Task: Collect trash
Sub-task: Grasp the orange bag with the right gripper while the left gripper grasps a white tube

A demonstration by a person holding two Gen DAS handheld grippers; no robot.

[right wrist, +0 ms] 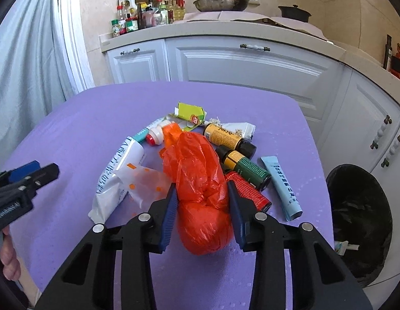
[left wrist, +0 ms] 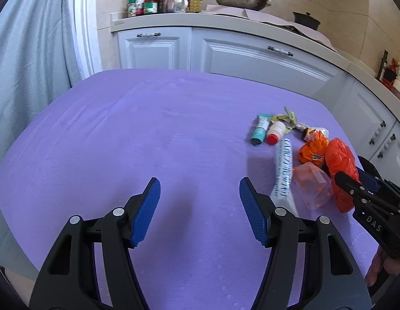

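Note:
A crumpled red plastic bag (right wrist: 197,160) lies in the middle of a trash pile on the purple table (right wrist: 70,118). My right gripper (right wrist: 201,188) has both blue pads pressed against the bag's sides, pinching it at its waist. The left wrist view shows the same bag (left wrist: 339,160) at the right with the right gripper (left wrist: 354,180) on it. My left gripper (left wrist: 200,183) stands open over bare table, left of the pile, with nothing between its fingers.
Around the bag lie a white pouch (right wrist: 119,170), a clear dotted bag (right wrist: 148,180), a yellow-label bottle (right wrist: 225,135), a green-label bottle (right wrist: 245,168), a red can (right wrist: 247,191) and a light blue tube (right wrist: 282,186). A black-lined bin (right wrist: 360,219) stands off the table's right edge. White cabinets run behind.

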